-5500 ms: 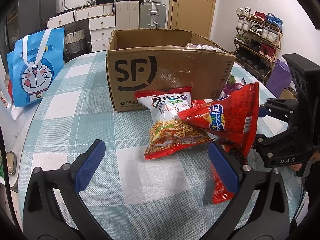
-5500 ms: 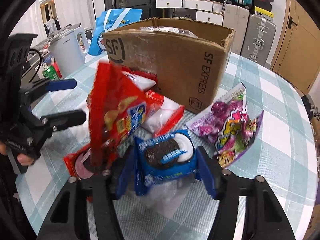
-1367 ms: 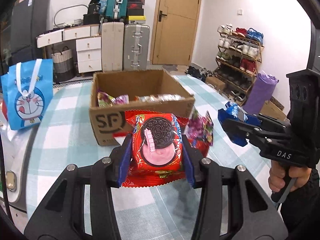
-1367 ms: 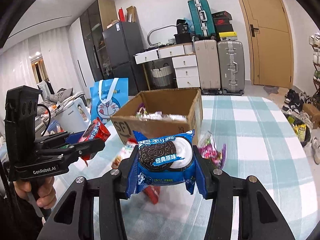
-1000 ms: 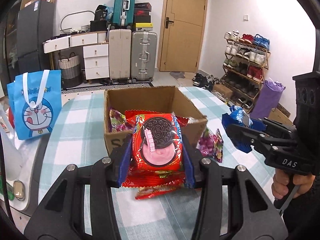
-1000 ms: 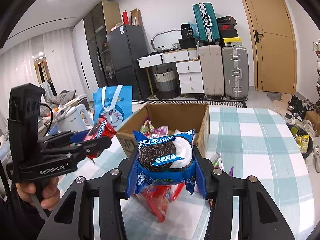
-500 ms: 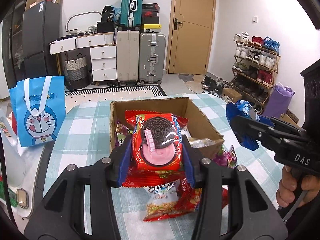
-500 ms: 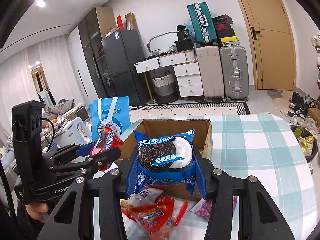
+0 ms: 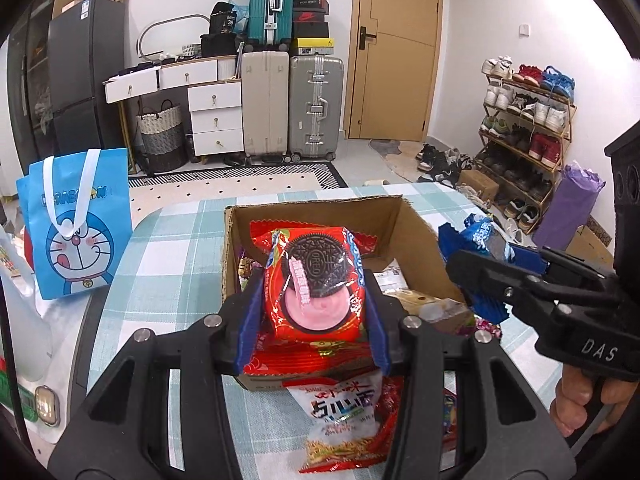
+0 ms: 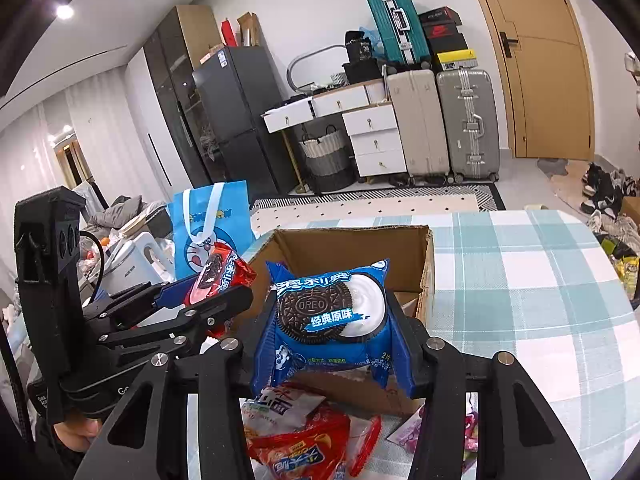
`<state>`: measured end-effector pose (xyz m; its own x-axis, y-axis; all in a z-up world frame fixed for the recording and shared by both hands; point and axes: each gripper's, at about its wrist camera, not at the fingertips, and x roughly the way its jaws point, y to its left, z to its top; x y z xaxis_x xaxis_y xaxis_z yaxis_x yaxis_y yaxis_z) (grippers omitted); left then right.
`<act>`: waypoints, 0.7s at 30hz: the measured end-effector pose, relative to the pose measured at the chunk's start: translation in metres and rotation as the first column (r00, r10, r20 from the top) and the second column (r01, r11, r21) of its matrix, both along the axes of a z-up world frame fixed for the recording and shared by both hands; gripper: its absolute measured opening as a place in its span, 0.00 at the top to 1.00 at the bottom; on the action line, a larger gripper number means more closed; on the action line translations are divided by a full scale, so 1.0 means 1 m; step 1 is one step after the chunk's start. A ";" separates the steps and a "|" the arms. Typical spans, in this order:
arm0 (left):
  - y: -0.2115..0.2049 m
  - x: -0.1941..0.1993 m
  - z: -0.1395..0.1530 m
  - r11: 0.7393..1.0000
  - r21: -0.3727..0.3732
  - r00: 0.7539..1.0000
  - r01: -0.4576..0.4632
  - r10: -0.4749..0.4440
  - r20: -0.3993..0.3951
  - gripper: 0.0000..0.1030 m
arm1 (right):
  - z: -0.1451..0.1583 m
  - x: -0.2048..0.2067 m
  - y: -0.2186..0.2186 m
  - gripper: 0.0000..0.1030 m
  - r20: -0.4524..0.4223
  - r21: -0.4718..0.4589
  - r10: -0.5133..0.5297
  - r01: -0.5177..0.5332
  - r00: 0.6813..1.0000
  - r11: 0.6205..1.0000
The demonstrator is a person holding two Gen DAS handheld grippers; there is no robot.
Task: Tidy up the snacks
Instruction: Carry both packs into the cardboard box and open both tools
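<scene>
Partly done: some snacks lie in the cardboard box (image 9: 404,220), the left tool (image 9: 312,312) pinching a red Oreo pack (image 9: 316,280) and the right tool (image 10: 332,328) a blue Oreo pack (image 10: 328,312) above it, while a noodle-snack bag (image 9: 340,412) and others wait on the surface (image 9: 168,248).

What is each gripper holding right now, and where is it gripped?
Left gripper: red cookie pack, gripped by its side edges. Right gripper: blue cookie pack, likewise.

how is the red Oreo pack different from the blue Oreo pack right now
The glossy red Oreo pack sits in the left gripper and pictures pink cream; the glossy blue Oreo pack sits in the right gripper and pictures white cream. Both are clamped upright above the brown cardboard box, each showing a dark cookie.
</scene>
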<state>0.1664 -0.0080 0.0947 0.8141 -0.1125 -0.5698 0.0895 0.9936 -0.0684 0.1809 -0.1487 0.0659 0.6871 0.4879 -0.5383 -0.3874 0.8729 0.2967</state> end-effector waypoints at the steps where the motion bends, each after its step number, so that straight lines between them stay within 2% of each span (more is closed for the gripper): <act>1: 0.001 0.004 -0.002 1.000 0.003 1.000 -0.001 0.001 -0.004 0.59 | -0.001 0.003 0.001 0.53 -0.003 -0.001 -0.001 0.001 1.000 1.000; 14: 0.007 0.050 -0.029 1.000 0.019 0.998 -0.004 0.005 -0.058 0.59 | -0.019 0.036 0.017 0.52 -0.041 -0.023 -0.007 0.006 0.999 1.000; 20: 0.015 0.065 -0.042 1.000 0.000 0.995 -0.019 0.018 -0.102 0.58 | -0.021 0.033 0.010 0.45 -0.015 -0.035 -0.030 0.030 0.999 0.999; 21: 0.016 0.064 -0.041 1.000 -0.008 0.995 -0.021 0.020 -0.100 0.56 | -0.021 0.030 0.007 0.37 -0.011 -0.038 -0.039 0.038 0.999 0.999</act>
<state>0.2309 0.0079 0.0534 0.7552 -0.1021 -0.6475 0.0615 0.9945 -0.0851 0.2112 -0.1415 0.0451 0.6987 0.4404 -0.5638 -0.3501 0.8977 0.2674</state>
